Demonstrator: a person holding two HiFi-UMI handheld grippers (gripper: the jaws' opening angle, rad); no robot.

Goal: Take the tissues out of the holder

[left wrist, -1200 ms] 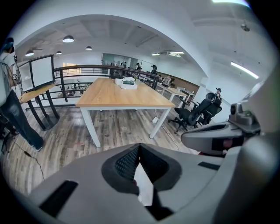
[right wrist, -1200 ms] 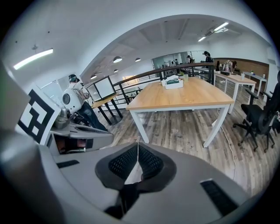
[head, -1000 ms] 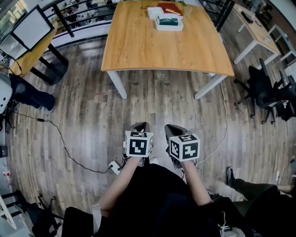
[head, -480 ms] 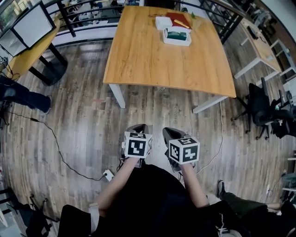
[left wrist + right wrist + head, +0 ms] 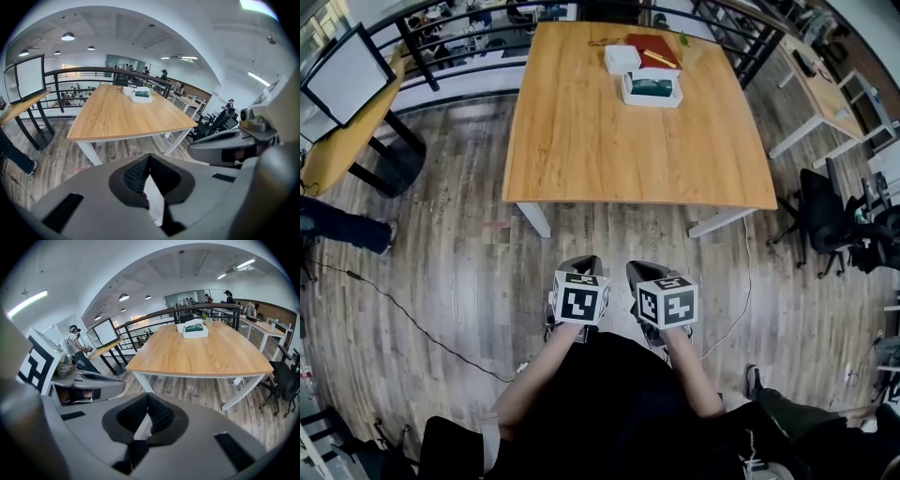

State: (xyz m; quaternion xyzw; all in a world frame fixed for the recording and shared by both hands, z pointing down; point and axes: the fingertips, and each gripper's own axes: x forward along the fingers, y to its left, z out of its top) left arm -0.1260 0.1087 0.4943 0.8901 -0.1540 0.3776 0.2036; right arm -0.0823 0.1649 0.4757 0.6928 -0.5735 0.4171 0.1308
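Table point(image 5: 628, 150) has drawn nearer; tissue holder point(image 5: 651, 88) sits well beyond closed fingers point(image 5: 133, 173).

Table point(image 5: 637, 141): light honey wood-grain top, white legs. Floor point(image 5: 441, 253): mottled grey-brown planks. Far end of table: holder point(image 5: 652, 101) white, pack point(image 5: 652, 87) in it dark green. Box point(image 5: 622, 58) to its left white, book point(image 5: 649, 47) behind it red. Left gripper point(image 5: 149, 158) and right gripper point(image 5: 147, 398): grey shells, black ribbed pads. Left cube point(image 5: 581, 298) and right cube point(image 5: 667, 300): black squares on white. Person's top point(image 5: 619, 403): black. Chair point(image 5: 825, 197) on the right: black. Railing point(image 5: 419, 58) far left: black.
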